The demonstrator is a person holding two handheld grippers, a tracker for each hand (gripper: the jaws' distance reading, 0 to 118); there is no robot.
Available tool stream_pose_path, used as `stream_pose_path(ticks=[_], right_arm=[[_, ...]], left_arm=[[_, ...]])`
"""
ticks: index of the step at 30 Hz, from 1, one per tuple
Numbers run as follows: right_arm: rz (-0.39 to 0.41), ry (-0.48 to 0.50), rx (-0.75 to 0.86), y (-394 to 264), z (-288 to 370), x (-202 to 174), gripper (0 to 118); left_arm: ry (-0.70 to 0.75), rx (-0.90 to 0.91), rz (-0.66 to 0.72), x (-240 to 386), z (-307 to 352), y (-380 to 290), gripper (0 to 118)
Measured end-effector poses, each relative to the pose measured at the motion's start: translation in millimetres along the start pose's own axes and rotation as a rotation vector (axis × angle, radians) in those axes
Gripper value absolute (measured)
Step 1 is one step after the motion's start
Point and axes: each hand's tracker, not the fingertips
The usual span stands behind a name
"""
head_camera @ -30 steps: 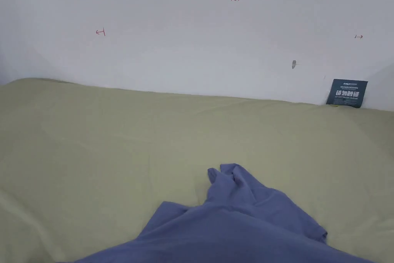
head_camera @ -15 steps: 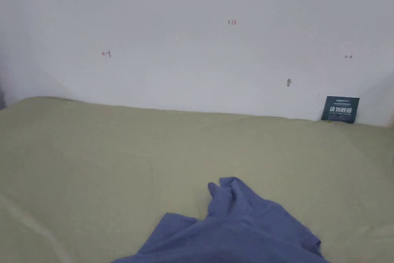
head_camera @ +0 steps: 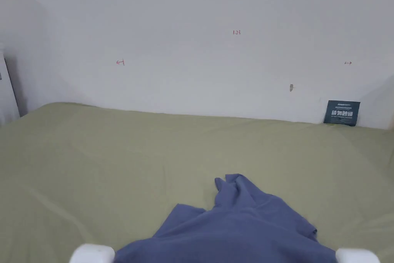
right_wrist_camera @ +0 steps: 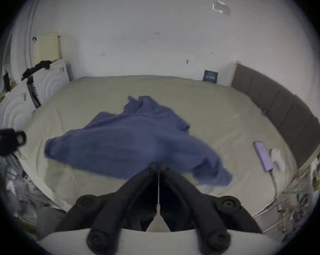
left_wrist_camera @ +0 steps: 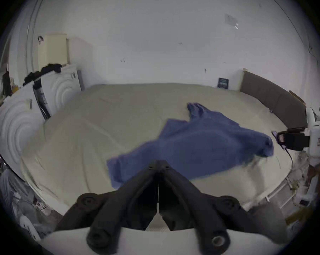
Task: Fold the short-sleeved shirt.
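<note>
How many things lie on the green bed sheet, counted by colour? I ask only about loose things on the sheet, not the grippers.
Blue: 1, the short-sleeved shirt
Purple: 1, a flat purple device with a cable
White: 1, a small white crumpled item beside it; what it is cannot be told
Total: 3, all on the green bed sheet

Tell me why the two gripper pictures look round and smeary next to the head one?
Both gripper views are fisheye: a dark ring frames them and the bed edges bow. The shirt is motion-blurred at its near edges in both; the far wall stays sharper. The head view is undistorted, softly and evenly lit, slightly soft, without glare.
</note>
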Motion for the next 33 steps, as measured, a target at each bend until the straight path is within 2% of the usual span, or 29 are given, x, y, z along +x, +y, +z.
stream_pose_path(ticks=[4, 6, 12, 13, 14, 16, 18, 20, 22, 25, 27, 29, 30, 31, 32, 33], right_arm=[[0.040, 0.066, -0.032, -36.2, 2.6, -32.3, 1], [0.027, 0.120, -0.072, -42.0, -4.3, -41.5, 1], [0.034, 0.164, -0.057, -19.7, -16.4, -48.4, 1], [0.021, 0.174, -0.048, -15.2, -17.9, -45.6, 1], [0.016, 0.181, -0.046, -10.3, -20.0, -42.7, 1], [0.016, 0.187, -0.035, -4.0, -19.5, -37.0, 2], [0.028, 0.225, -0.034, -0.9, -22.8, -28.3, 2], [0.023, 0.230, -0.043, 0.0, -24.2, -21.8, 2], [0.000, 0.239, -0.057, 0.3, -28.4, -12.5, 2], [-0.052, 0.240, -0.066, 4.9, -37.5, 5.5, 2], [-0.076, 0.224, -0.059, 17.6, -49.8, 22.9, 2], [-0.099, 0.197, -0.039, 41.0, -68.0, 43.0, 4], [-0.098, 0.202, -0.024, 57.5, -87.1, 55.7, 10], [-0.086, 0.197, -0.020, 72.3, -104.9, 64.0, 25], [-0.051, 0.189, -0.021, 93.5, -130.8, 74.7, 51], [0.006, 0.201, -0.070, 115.2, -161.3, 83.6, 83]], left_arm=[[-0.019, -0.052, 0.048, 1.4, 8.1, -41.1, 0], [-0.008, -0.083, 0.060, -5.5, 3.9, -50.5, 0], [0.045, -0.174, 0.101, -46.1, -38.5, -25.3, 0], [0.055, -0.211, 0.108, -55.1, -49.9, -18.7, 3], [0.053, -0.226, 0.121, -65.9, -63.3, -11.5, 13], [0.049, -0.227, 0.153, -83.6, -86.4, -0.1, 45], [0.029, -0.206, 0.252, -101.8, -105.4, 5.9, 72], [0.062, -0.176, 0.259, -110.0, -124.8, 8.4, 77], [0.085, -0.195, 0.256, -116.5, -152.2, 6.2, 77], [0.077, -0.317, 0.242, -114.0, -182.7, -3.1, 76], [0.080, -0.338, 0.212, -106.5, -190.2, -7.0, 65], [0.106, -0.273, 0.205, -99.1, -181.6, -5.6, 52], [0.062, -0.238, 0.239, -100.2, -180.6, -4.3, 4], [0.034, -0.225, 0.274, -102.2, -178.2, -5.1, 2], [0.043, -0.244, 0.289, -102.4, -177.3, -4.9, 2], [0.026, -0.248, 0.277, -101.7, -177.0, -4.9, 2]])
